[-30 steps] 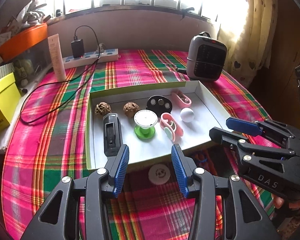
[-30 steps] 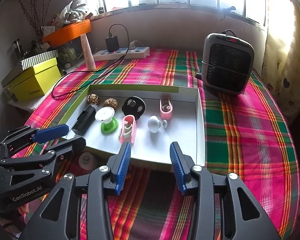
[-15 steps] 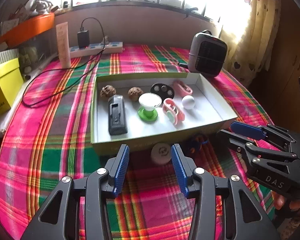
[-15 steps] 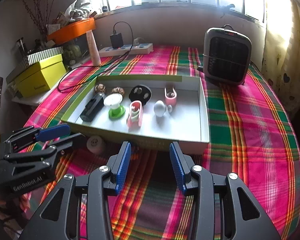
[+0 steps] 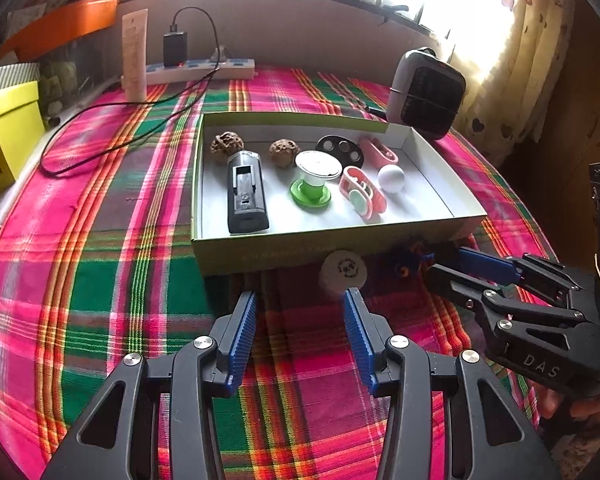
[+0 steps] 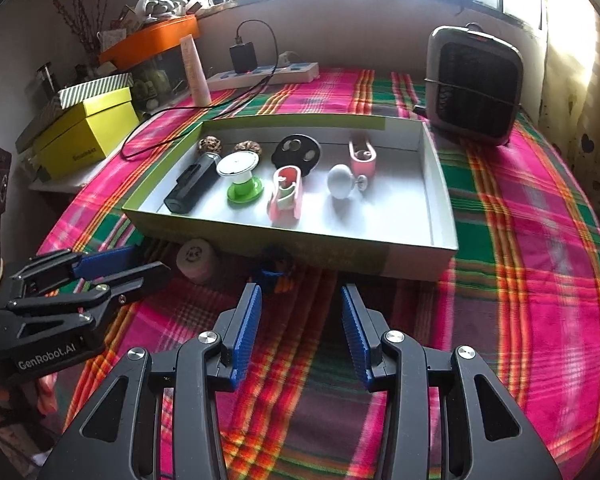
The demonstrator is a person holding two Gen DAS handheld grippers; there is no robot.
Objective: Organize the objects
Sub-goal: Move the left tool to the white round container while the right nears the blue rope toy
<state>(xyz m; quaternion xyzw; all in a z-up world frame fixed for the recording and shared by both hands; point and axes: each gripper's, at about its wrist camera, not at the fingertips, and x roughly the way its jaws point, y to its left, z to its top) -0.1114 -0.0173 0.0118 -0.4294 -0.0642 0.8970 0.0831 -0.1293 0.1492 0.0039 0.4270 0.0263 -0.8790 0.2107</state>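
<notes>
A shallow green-sided box (image 5: 260, 254) (image 6: 332, 250) with a white floor sits on the plaid tablecloth. Inside lie two walnuts (image 5: 227, 143), a black device (image 5: 246, 192), a green-footed spool (image 5: 315, 178), a black disc (image 5: 340, 148), two pink clips (image 5: 362, 192) and a white ball (image 5: 391, 178). Outside, against the near wall, lie a white round cap (image 5: 343, 272) (image 6: 196, 258) and a small blue and black thing (image 5: 410, 262) (image 6: 276, 270). My left gripper (image 5: 298, 320) stands open just short of the cap. My right gripper (image 6: 300, 316) is open and empty, close before the blue thing.
A grey fan heater (image 6: 474, 84) stands at the far right. A power strip (image 5: 200, 70) with a charger and a black cable (image 5: 100, 128) lies at the back, beside a pale tube (image 5: 134, 56). Yellow boxes (image 6: 84, 136) sit off the left edge.
Both grippers have sunk and drawn back toward the near edge, so the box sits farther off and the cap and blue thing show in front of it. Jaws stay apart.
</notes>
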